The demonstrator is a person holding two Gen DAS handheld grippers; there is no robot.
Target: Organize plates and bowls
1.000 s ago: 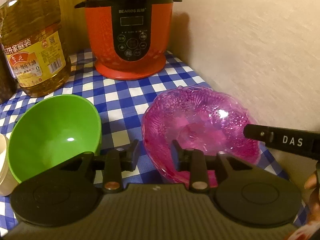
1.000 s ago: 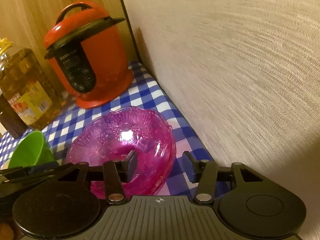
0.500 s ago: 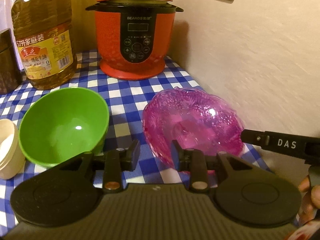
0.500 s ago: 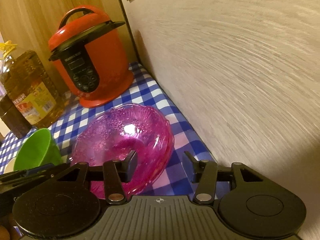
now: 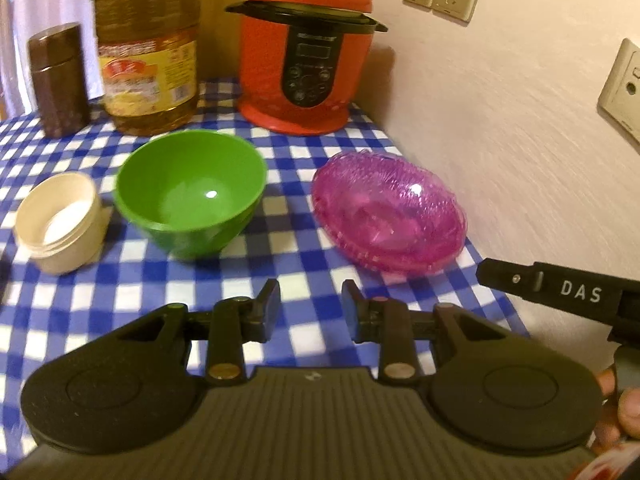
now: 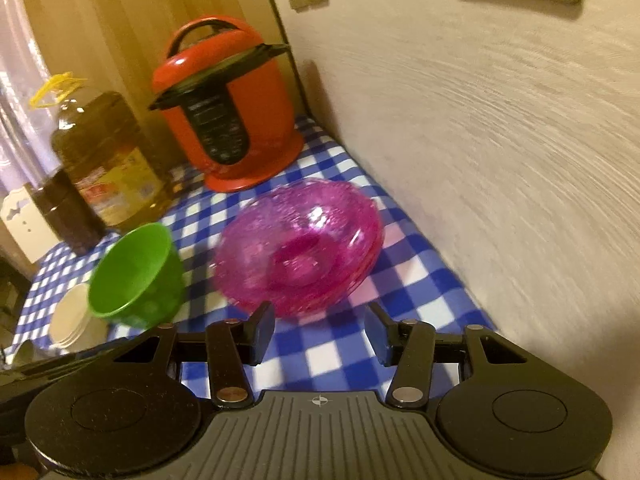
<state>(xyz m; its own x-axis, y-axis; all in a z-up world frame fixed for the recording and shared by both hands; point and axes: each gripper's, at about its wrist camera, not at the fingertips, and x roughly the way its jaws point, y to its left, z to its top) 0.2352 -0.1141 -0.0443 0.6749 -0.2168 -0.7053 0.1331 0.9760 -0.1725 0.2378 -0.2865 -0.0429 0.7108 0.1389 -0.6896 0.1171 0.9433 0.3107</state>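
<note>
A stack of pink see-through plates (image 5: 390,216) lies on the blue checked cloth next to the wall; it also shows in the right wrist view (image 6: 300,248). A green bowl (image 5: 190,192) stands upright to its left, also in the right wrist view (image 6: 136,276). A stack of cream small bowls (image 5: 60,222) stands left of the green bowl. My left gripper (image 5: 310,310) is open and empty, above the cloth in front of the bowls. My right gripper (image 6: 318,334) is open and empty, just short of the pink plates.
A red pressure cooker (image 5: 308,60) stands at the back by the wall. A large oil bottle (image 5: 148,48) and a brown jar (image 5: 58,80) stand at the back left. The wall (image 5: 520,140) with sockets runs along the right side.
Both grippers have drawn back and up from the pink plates, which now sit free on the cloth. More of the table has come into view, including the cream bowls.
</note>
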